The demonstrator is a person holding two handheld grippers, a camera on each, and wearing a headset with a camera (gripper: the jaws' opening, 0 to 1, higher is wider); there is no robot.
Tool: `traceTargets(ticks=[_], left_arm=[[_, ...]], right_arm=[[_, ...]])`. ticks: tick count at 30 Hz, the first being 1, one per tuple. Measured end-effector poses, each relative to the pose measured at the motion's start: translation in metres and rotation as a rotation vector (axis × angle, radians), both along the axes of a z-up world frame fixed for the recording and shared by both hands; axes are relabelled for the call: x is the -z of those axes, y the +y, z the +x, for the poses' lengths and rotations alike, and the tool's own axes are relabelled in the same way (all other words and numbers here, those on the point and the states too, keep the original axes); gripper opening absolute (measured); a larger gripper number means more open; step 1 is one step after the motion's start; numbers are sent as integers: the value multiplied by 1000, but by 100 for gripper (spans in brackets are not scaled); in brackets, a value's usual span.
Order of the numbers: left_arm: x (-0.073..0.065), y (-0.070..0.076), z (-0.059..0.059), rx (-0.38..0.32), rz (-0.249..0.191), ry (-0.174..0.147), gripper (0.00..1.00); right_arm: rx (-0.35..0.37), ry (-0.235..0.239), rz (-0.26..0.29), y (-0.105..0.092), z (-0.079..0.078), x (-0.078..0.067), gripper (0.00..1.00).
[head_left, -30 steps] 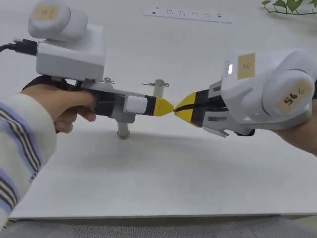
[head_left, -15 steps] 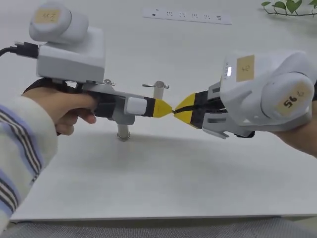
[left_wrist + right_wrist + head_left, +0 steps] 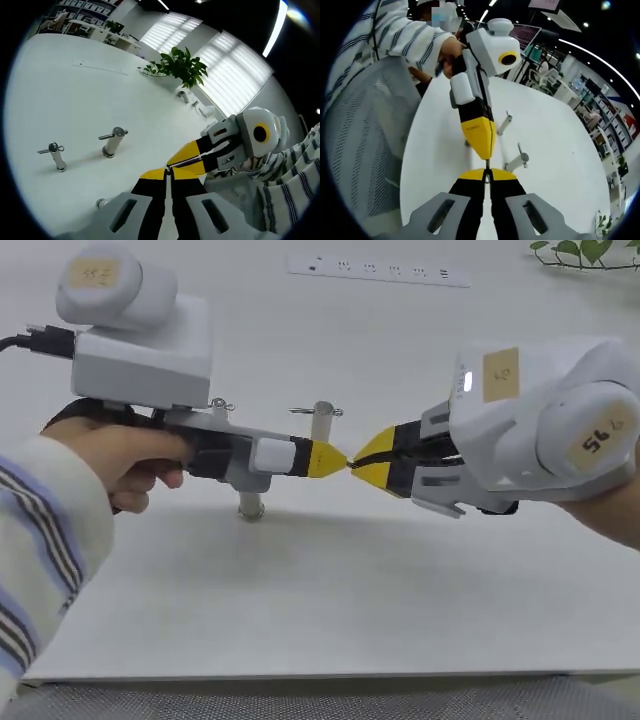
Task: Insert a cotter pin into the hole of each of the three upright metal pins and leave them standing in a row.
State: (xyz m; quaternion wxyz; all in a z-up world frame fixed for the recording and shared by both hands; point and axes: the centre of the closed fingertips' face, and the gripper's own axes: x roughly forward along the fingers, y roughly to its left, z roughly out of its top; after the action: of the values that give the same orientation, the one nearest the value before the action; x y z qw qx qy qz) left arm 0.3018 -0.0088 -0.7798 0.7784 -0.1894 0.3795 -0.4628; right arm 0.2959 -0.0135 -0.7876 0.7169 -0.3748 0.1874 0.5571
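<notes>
Just beyond the tip of the left tool (image 3: pixel 338 458) we see the first metal pin (image 3: pixel 321 425) standing upright on the white tabletop (image 3: pixel 300 600), with a cotter pin (image 3: pixel 308 412) through its head. Behind the left tool's body, the loop of a second cotter pin (image 3: pixel 218 404) pokes up. The left gripper view shows it seated in the second metal pin (image 3: pixel 55 156), which is also upright.

Directly under the left tool stands the third metal pin (image 3: pixel 249 506). Its head is hidden by the tool, so we cannot tell whether its hole is filled. We judge two of the three done and this one most likely left.

The left tool has its jaws pressed together, and so does the right tool (image 3: pixel 362 466), which meets it nose to nose. A thin dark sliver sits where the tips meet. It may be the last cotter pin, but it is too small for us to say so, or to say which tool holds it.

What stands in the way is the left tool itself, lying over the third pin's head. Far beyond the left tool lie a power strip (image 3: pixel 378 270) and some plant leaves (image 3: pixel 585 250), well clear of the work.
</notes>
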Motion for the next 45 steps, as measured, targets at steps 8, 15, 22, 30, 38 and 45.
traceTargets(ticks=[8, 15, 22, 30, 38, 45], left_arm=[[-2, 6, -2, -1, 15, -30, 0], [-8, 12, -11, 83, 21, -135, 0], [-17, 11, -23, 204, 28, -314, 0], [-25, 3, -37, 294, 15, -427, 1], [-19, 14, -30, 322, 18, -447, 1], [-20, 6, -40, 378, 30, -515, 1]], right_arm=[[5, 5, 40, -1, 5, -10, 18], [31, 190, 119, -4, -2, -8, 18], [48, 337, 207, 0, -12, -10, 18], [-3, 390, 194, 5, -27, -4, 15], [-27, 412, 188, 7, -33, -4, 10], [-61, 421, 174, 6, -42, -4, 6]])
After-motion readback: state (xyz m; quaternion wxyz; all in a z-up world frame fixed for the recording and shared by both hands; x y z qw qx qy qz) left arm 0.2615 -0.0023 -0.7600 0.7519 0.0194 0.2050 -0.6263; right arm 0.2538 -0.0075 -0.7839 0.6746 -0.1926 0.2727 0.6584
